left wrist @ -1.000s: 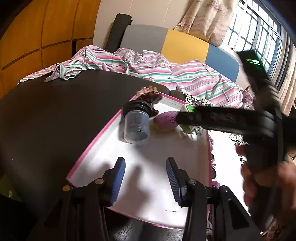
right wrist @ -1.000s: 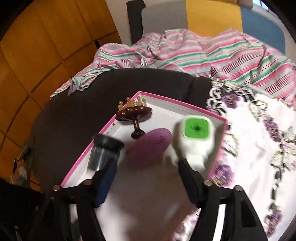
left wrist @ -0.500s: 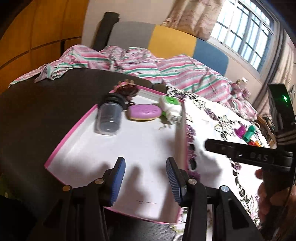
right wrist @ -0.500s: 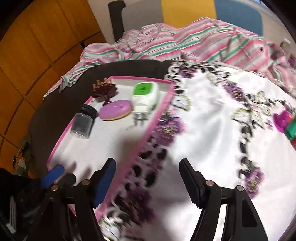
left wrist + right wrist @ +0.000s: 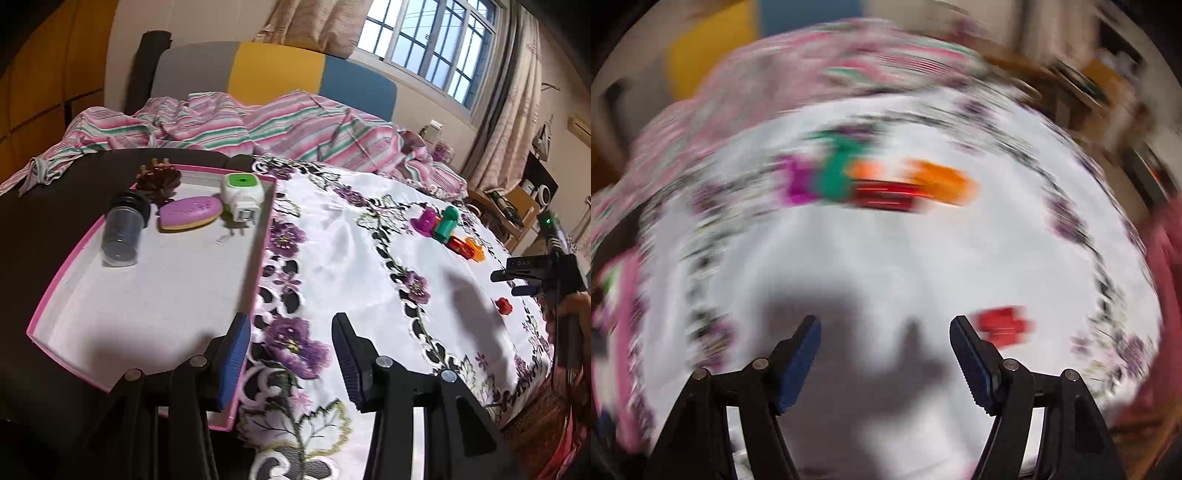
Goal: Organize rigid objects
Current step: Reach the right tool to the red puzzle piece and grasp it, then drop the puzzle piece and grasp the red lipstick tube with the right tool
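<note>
Left gripper [image 5: 290, 363] jaws released, gripping nothing, above pink tray [image 5: 62, 280] edge; cup, purple soap and green-topped plug far ahead-left. Right gripper [image 5: 886, 354] jaws released, empty over the bench; small red piece [image 5: 1003, 325] just beyond right jaw; colourful toys [image 5: 871, 181] ahead, blurred.

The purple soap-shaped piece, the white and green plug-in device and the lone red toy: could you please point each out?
purple soap-shaped piece [image 5: 190, 212], left wrist view, top face.
white and green plug-in device [image 5: 242, 195], left wrist view, white body.
lone red toy [image 5: 503, 305], left wrist view, its middle.
</note>
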